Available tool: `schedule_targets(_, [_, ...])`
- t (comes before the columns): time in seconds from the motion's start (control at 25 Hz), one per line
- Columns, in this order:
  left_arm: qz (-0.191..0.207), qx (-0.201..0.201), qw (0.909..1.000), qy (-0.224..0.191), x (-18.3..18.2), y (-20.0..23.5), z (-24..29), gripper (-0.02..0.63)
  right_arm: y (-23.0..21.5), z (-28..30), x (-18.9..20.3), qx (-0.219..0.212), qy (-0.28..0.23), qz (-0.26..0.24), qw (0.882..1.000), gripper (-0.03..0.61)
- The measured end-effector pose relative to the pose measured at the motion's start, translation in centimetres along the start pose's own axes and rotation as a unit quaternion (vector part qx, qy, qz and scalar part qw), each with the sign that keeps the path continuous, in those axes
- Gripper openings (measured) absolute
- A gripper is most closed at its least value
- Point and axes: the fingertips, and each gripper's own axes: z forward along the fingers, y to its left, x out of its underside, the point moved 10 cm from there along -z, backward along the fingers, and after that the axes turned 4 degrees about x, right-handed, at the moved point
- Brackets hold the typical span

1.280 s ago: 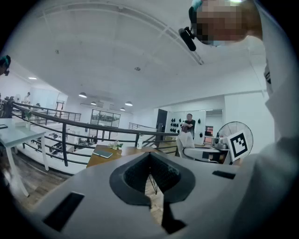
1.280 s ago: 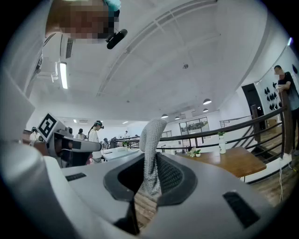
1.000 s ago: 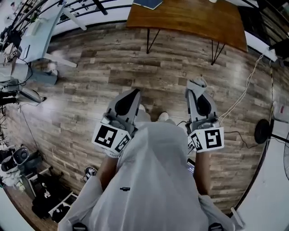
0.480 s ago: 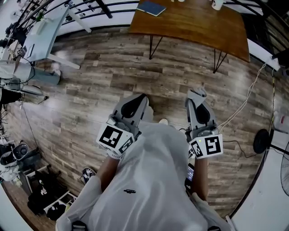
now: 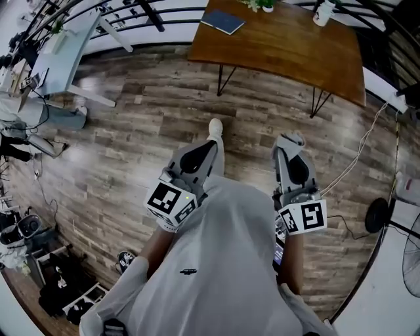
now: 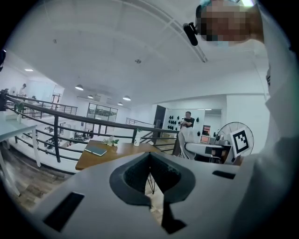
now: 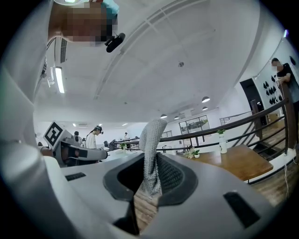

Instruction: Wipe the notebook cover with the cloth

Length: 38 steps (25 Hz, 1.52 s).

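Note:
A dark blue notebook point(image 5: 223, 21) lies on the left end of a brown wooden table point(image 5: 289, 42) far ahead; it also shows small in the left gripper view as the notebook point(image 6: 96, 150). Both grippers are held close to the person's body above the wood floor, well short of the table. My left gripper point(image 5: 201, 149) has its jaws together with nothing between them. My right gripper point(image 5: 289, 143) is shut on a grey knitted cloth point(image 7: 150, 154), which stands up out of the jaws. No part of the cloth touches the notebook.
A white bottle point(image 5: 321, 12) and a small plant point(image 5: 260, 4) stand on the table's far side. At the left is a white desk point(image 5: 62, 46); a black railing point(image 5: 151, 10) runs behind. A cable point(image 5: 354, 141) and a fan point(image 5: 379, 211) are at the right.
The person has stepped forward: the table and notebook have come further into view and a shoe now shows ahead. Both grippers keep their pose and grip.

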Motion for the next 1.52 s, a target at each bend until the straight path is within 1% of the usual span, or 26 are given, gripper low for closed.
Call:
schedule_targets(0.12, [-0.001, 0.006, 1.0, 0.002, -0.5, 3.3, 2.5, 0.018, -1.2, 3.8, -0.1, 0.004, -0.001, 0.002, 1.0, 0.069])
schedule_targets(0.24, [-0.009, 0.005, 0.9999, 0.003, -1.2, 7.7, 5.3, 0.018, -2.2, 9.0, -0.1, 0.005, 0.003, 0.006, 1.0, 0.069])
schedule_targets(0.44, [-0.019, 0.007, 0.9997, 0.014, -4.2, 17.0, 10.1, 0.018, -3.5, 20.1, -1.5, -0.005, 0.029, 0.011, 1.0, 0.069])
schedule_targets(0.6, [-0.04, -0.005, 0.999, 0.019, -6.8, 25.6, 13.9, 0.018, -4.7, 29.6, -3.0, -0.007, 0.058, 0.015, 0.998, 0.069])
schedule_targets(0.68, [-0.047, -0.006, 0.9988, 0.016, -8.1, 29.4, 15.5, 0.018, -5.1, 34.0, -3.8, -0.008, 0.064, 0.016, 0.998, 0.069])
schedule_targets(0.8, [-0.06, -0.004, 0.9981, 0.01, -9.4, 34.2, 17.8, 0.018, -5.6, 39.9, -4.9, -0.011, 0.068, 0.008, 0.998, 0.069])
schedule_targets(0.92, [-0.08, -0.004, 0.9967, 0.014, -10.2, 38.1, 19.5, 0.018, -6.3, 44.5, -5.5, -0.007, 0.081, 0.008, 0.997, 0.067])
schedule_targets(1.04, [-0.097, -0.001, 0.9952, 0.014, -11.1, 41.1, 20.9, 0.018, -7.1, 47.5, -6.4, 0.001, 0.086, 0.004, 0.996, 0.067])
schedule_targets(1.2, [-0.093, -0.005, 0.9956, 0.007, -12.2, 44.1, 22.6, 0.018, -8.3, 50.7, -7.1, 0.005, 0.083, 0.001, 0.997, 0.067])
schedule_targets(1.32, [-0.096, -0.015, 0.9952, 0.0, -12.7, 45.0, 23.5, 0.018, -9.4, 52.4, -6.8, 0.003, 0.089, 0.008, 0.996, 0.067])
schedule_targets(1.52, [-0.1, -0.031, 0.9945, -0.004, -13.5, 44.7, 24.8, 0.018, -10.9, 53.8, -7.0, -0.014, 0.094, 0.014, 0.995, 0.066])
